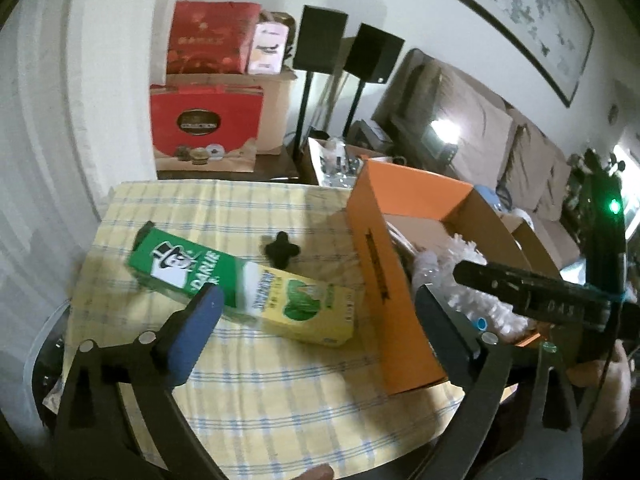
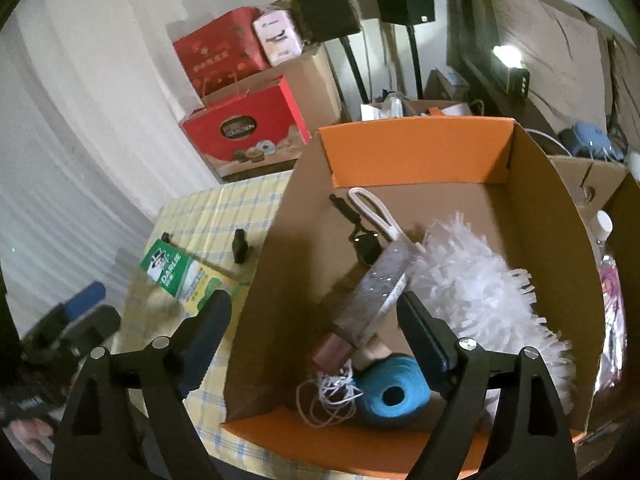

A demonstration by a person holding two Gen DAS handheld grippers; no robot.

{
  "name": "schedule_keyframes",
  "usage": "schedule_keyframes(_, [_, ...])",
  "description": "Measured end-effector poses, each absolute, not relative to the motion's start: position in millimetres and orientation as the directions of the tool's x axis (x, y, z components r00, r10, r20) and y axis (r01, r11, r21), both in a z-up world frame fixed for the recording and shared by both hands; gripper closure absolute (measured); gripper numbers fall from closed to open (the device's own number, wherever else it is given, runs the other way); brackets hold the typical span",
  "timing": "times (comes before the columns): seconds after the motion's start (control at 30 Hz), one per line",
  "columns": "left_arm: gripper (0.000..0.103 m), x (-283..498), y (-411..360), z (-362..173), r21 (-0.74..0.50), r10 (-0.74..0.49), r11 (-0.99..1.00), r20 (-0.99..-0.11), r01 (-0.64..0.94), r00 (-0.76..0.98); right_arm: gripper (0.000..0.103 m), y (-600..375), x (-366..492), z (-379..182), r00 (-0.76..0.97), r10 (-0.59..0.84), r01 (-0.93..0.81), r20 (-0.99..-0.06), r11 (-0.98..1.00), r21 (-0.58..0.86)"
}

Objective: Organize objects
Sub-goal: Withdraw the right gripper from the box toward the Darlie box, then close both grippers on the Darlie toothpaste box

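Observation:
A green and yellow Darlie toothpaste box (image 1: 244,286) lies on the yellow checked tablecloth (image 1: 260,392), with a small black cross-shaped knob (image 1: 281,249) behind it. My left gripper (image 1: 316,312) is open and empty, just in front of the toothpaste box. An orange cardboard box (image 2: 416,152) stands at the right and holds a white fluffy duster (image 2: 476,280), a grey strip (image 2: 376,292), a blue twine spool (image 2: 390,394), white string and a black clip. My right gripper (image 2: 316,320) is open and empty, above the box's near left wall.
Red gift boxes (image 1: 208,128) and cardboard cartons stand behind the table. Two black speakers on stands (image 1: 320,40) and a covered sofa (image 1: 480,140) lie beyond. A plastic bottle (image 2: 604,232) sits right of the orange box.

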State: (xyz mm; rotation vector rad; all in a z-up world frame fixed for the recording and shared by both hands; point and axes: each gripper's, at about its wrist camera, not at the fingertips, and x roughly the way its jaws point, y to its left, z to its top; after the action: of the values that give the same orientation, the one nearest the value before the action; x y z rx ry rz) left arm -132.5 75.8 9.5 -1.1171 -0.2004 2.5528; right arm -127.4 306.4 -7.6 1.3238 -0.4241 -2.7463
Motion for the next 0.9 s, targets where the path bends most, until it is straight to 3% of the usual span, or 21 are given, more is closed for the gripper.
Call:
schedule_keyframes(0.23, [0.002, -133.2, 49.0, 12.1, -0.225, 0.306, -0.952, -0.699, -0.207, -0.647, 0.015, 275.7, -126.5, -1.7, -0.639, -0.187, -0.008, -0.746, -0.968, 0.25])
schedule_keyframes(0.37, [0.001, -135.4, 33.2, 12.0, -0.215, 0.277, -0.961, -0.702, -0.176, -0.656, 0.0, 255.3, -126.9, 2.2, -0.65, -0.17, 0.017, -0.741, -0.978, 0.21])
schedule_keyframes(0.9, [0.0, -146.8, -17.2, -6.9, -0.167, 0.19, -0.981, -0.747, -0.097, -0.637, 0.0, 201.9, -140.3, 1.6, -0.646, -0.182, 0.124, -0.742, -0.983, 0.133])
